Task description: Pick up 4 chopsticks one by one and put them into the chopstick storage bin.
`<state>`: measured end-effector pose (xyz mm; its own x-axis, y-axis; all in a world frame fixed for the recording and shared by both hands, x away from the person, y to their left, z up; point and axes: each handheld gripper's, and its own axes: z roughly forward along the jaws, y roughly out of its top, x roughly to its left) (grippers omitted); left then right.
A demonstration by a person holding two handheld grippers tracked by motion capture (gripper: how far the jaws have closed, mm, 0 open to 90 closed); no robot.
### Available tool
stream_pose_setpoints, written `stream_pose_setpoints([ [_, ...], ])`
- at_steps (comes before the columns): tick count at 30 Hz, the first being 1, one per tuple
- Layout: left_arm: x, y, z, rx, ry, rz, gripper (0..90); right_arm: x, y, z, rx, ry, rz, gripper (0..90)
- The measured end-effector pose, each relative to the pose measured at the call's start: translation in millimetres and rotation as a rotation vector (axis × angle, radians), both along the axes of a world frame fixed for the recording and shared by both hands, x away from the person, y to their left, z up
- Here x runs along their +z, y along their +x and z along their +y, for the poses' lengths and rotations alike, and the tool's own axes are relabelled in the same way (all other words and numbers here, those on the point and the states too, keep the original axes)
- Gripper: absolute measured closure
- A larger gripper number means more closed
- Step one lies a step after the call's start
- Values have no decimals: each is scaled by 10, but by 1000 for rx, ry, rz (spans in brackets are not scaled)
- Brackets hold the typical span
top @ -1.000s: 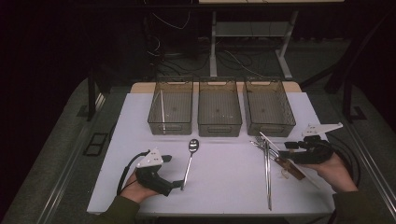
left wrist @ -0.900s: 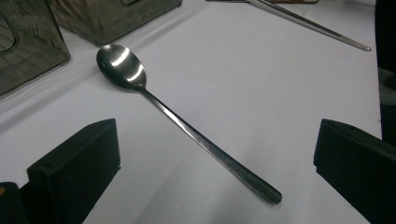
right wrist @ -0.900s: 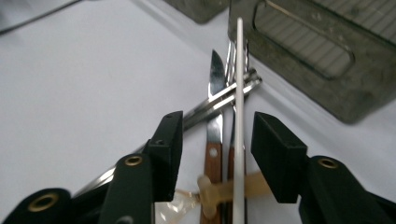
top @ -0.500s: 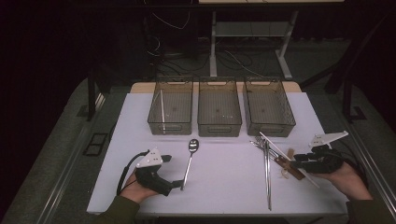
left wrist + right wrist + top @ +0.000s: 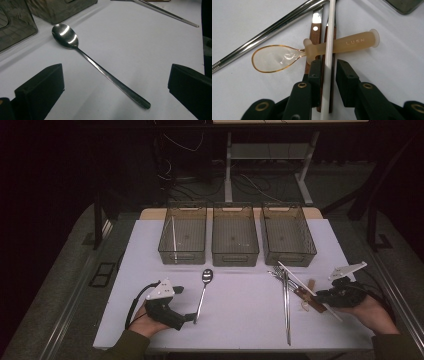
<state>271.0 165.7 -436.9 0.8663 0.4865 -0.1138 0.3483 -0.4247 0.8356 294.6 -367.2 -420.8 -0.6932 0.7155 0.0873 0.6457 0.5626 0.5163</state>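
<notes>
My right gripper [image 5: 328, 72] has just been closing, jaws narrow around the white stick [image 5: 329, 37] atop the brown-handled utensils [image 5: 315, 32], pads not quite pressing. My left gripper [image 5: 115, 85] is wide open over the metal spoon [image 5: 100, 67], near the baskets [image 5: 235, 232].

Spoon [image 5: 204, 290] lies left of the utensil pile [image 5: 292, 287] – three bins [image 5: 235, 254] behind

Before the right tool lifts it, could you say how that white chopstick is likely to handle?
The white chopstick looks thin, straight and probably stiff and light. Its smooth surface may slip between the right tool pads. Lying across the amber silicone spoon, it could nudge it.
</notes>
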Motion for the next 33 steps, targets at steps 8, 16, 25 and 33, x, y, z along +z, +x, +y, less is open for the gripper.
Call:
stream_pose_setpoints([
  [8, 1, 1, -1, -2, 1, 0, 0, -12, 17, 12, 9, -7, 0, 778],
  [16, 1, 1, -2, -3, 2, -1, 0, -16, 24, 35, 19, -17, 0, 802],
  [25, 1, 0, -3, -3, 4, -1, 0, -17, 26, 44, 23, -18, 5, 834],
  [33, 1, -1, -3, -4, 3, 0, 0, -10, 26, 33, 25, -10, 11, 839],
])
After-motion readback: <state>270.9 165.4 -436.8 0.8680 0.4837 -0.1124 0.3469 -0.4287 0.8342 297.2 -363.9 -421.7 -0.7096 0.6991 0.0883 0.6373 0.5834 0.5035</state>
